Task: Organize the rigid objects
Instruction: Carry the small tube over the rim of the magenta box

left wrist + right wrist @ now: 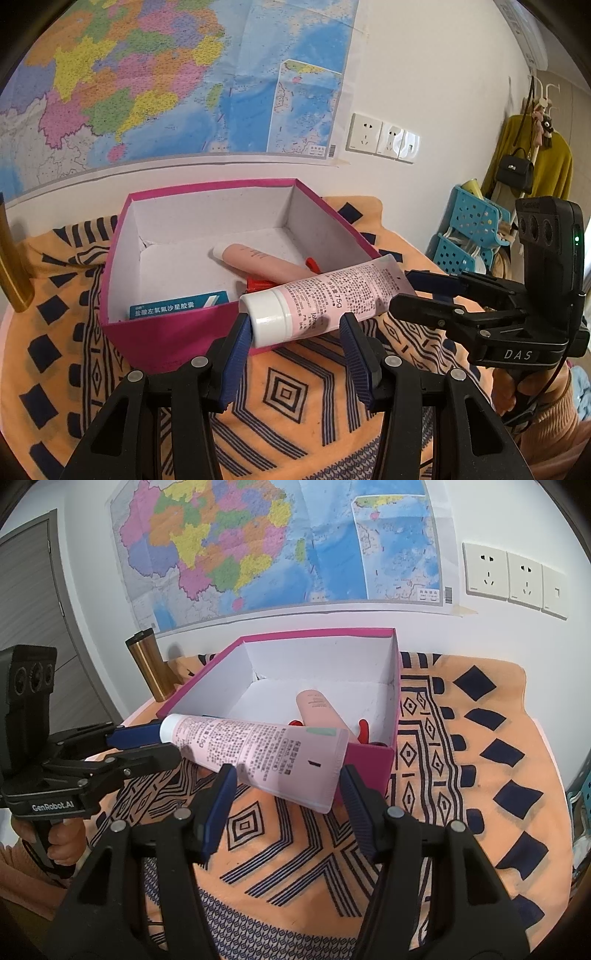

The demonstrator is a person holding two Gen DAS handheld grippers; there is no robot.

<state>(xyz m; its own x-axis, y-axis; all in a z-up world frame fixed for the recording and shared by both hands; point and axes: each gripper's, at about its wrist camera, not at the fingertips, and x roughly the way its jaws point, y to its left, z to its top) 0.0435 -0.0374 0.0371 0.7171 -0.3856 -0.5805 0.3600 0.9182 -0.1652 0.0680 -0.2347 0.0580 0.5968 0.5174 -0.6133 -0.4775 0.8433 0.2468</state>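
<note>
A: Left gripper (293, 325) clamps the tube (325, 299) at its white cap end; right gripper (286, 779) pinches the flat crimped tail. Tube spans both, just in front of the box (177, 332).

B: Handling?

A: Likely light, with a soft, squashy body. The cap is the stiff part, so the firmer hold is there. Box beyond already holds another tube (258, 262) and a carton (177, 305).
</note>
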